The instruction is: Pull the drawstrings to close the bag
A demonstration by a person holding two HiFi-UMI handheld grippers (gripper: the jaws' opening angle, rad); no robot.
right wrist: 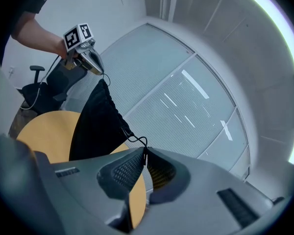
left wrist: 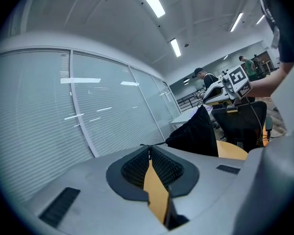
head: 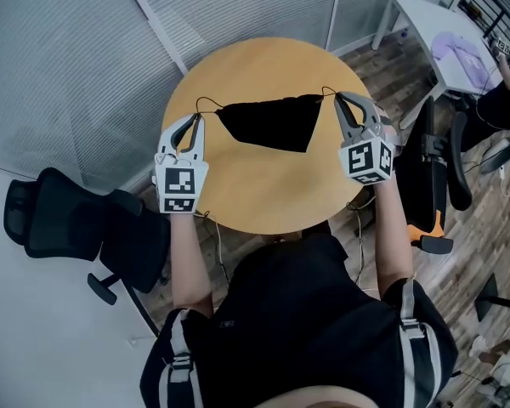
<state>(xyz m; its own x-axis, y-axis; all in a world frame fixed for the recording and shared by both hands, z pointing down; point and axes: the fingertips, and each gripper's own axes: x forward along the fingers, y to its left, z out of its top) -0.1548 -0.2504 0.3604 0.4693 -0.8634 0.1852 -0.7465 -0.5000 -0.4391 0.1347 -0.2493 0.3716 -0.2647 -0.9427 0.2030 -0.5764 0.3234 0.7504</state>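
A black drawstring bag (head: 272, 121) hangs in the air above the round wooden table (head: 263, 189), stretched between my two grippers. My left gripper (head: 201, 116) is shut on the bag's left drawstring (head: 208, 103); in the left gripper view the cord (left wrist: 156, 144) runs from the pinched tips (left wrist: 149, 147) to the bag (left wrist: 196, 133). My right gripper (head: 336, 97) is shut on the right drawstring (head: 326, 91); the right gripper view shows a small loop of cord (right wrist: 138, 141) at the tips (right wrist: 145, 150) and the bag (right wrist: 95, 124) hanging beyond, with the left gripper (right wrist: 90, 60) at its far end.
A black office chair (head: 76, 223) stands left of the table, another chair (head: 438, 172) to its right. A white desk (head: 446, 36) with a lilac cloth is at the back right. Glass walls with blinds (head: 110, 66) run behind the table.
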